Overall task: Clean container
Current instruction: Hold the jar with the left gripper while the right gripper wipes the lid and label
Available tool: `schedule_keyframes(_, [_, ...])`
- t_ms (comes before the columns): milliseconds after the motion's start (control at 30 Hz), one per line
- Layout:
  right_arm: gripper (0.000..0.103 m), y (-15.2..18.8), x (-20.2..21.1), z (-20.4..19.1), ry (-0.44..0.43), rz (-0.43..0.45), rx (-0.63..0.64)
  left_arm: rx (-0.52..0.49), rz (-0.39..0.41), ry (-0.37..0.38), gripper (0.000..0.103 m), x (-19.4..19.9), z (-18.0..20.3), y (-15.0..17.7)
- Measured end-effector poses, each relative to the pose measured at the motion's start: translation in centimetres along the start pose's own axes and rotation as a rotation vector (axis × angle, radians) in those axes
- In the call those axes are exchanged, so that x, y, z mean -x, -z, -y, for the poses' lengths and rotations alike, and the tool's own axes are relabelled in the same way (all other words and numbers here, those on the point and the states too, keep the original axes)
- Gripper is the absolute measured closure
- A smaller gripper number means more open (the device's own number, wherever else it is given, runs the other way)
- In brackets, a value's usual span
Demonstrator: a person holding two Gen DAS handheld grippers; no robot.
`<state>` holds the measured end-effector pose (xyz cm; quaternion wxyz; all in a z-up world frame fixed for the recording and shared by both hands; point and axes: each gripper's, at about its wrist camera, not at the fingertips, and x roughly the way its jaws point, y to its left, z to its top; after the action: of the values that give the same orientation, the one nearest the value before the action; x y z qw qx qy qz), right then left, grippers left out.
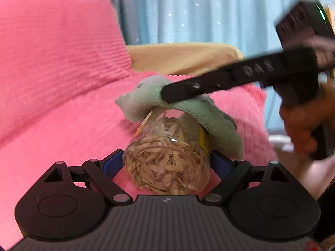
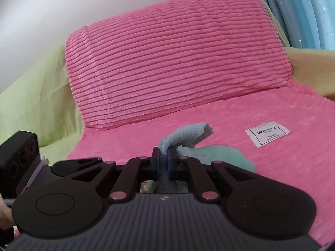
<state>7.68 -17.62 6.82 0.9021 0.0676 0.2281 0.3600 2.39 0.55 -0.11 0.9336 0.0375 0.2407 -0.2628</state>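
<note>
**Jar clamped in one tool, cloth pinched in the other**

Closest to my left camera, the left tool (image 1: 166, 163) has its two blue-padded fingers (image 1: 113, 164) pressed against either side of a clear jar (image 1: 167, 161), so I have it gripped around the base end. That jar lies tilted away from me, its bottom facing the lens, packed with pale brown dried flakes; a yellow label strip shows along its right side.

Just beyond, a green cloth (image 1: 188, 113) is draped over the far end of the jar, touching it. My right tool (image 1: 188, 90) reaches in from the right, blurred, with its black finger lying across the cloth, and my right hand (image 1: 301, 129) grips its handle at the edge of view.

From the right camera, the right tool's fingers (image 2: 156, 161) are nearly closed, pinching a fold of the cloth (image 2: 184, 136) between the blue pads, with the rest spilling out to the right.

Farther off lies a pink ribbed sofa cover (image 2: 261, 177) bearing a white fabric tag (image 2: 268, 133), then a pink back cushion (image 2: 178, 58). Light blue curtains (image 1: 199, 10) hang behind.
</note>
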Motion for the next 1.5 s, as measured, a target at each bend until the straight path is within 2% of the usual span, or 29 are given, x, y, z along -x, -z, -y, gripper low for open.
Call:
schedule_keyframes(167, [0.099, -0.2, 0.0, 0.2, -0.003, -0.003, -0.007, 0.314, 0.029, 0.122, 0.013, 0.2, -3.7, 0.1])
schedule_keyframes(233, [0.099, -0.3, 0.0, 0.1, -0.002, -0.003, -0.007, 0.407, 0.027, 0.157, 0.013, 0.0, -4.8, 0.4])
schedule_keyframes(333, [0.099, -0.4, -0.1, 0.2, -0.003, -0.004, -0.009, 0.485, -0.001, 0.189, 0.013, -0.6, -5.6, 1.0])
schedule_keyframes(433, [0.099, -0.5, -0.1, 0.1, 0.001, -0.005, -0.009, 0.500, -0.014, 0.201, 0.014, -1.0, -5.6, 1.4])
schedule_keyframes(567, [0.099, -0.7, -0.1, 0.2, 0.011, -0.004, -0.013, 0.447, -0.002, 0.175, 0.015, -0.8, -4.9, 1.2])
schedule_keyframes(633, [0.099, -0.8, 0.1, 0.2, 0.014, -0.002, -0.011, 0.357, 0.007, 0.139, 0.015, -0.5, -4.0, 0.9])
schedule_keyframes(767, [0.099, -1.0, 0.3, 0.7, 0.041, 0.007, -0.014, -0.116, -0.003, -0.053, 0.015, -0.1, 1.2, 0.4])
schedule_keyframes(800, [0.099, -1.0, 0.3, 0.8, 0.048, 0.008, -0.017, -0.201, -0.004, -0.081, 0.015, -0.1, 2.2, 0.7])
schedule_keyframes(833, [0.099, -1.0, 0.2, 0.9, 0.049, 0.007, -0.019, -0.241, -0.004, -0.096, 0.015, -0.1, 2.8, 0.8])
schedule_keyframes(933, [0.098, -0.9, 0.2, 0.6, 0.046, 0.004, -0.004, -0.244, -0.005, -0.100, 0.015, -0.1, 3.1, 0.7])
schedule_keyframes(1033, [0.098, -0.6, -0.1, -0.3, 0.002, -0.010, 0.017, -0.233, -0.009, -0.098, 0.015, -0.3, 3.0, 0.5])
schedule_keyframes(1267, [0.098, 0.5, -0.6, -3.6, -0.165, -0.058, 0.079, -0.212, -0.017, -0.095, 0.015, -0.7, 2.9, 0.1])
schedule_keyframes(1400, [0.099, 0.3, -0.7, -3.1, -0.157, -0.054, 0.085, -0.222, -0.019, -0.100, 0.015, -1.0, 3.1, 0.0])
schedule_keyframes(1500, [0.099, 0.1, -0.5, -2.0, -0.069, -0.025, 0.068, -0.229, -0.018, -0.103, 0.015, -1.1, 3.3, 0.0])
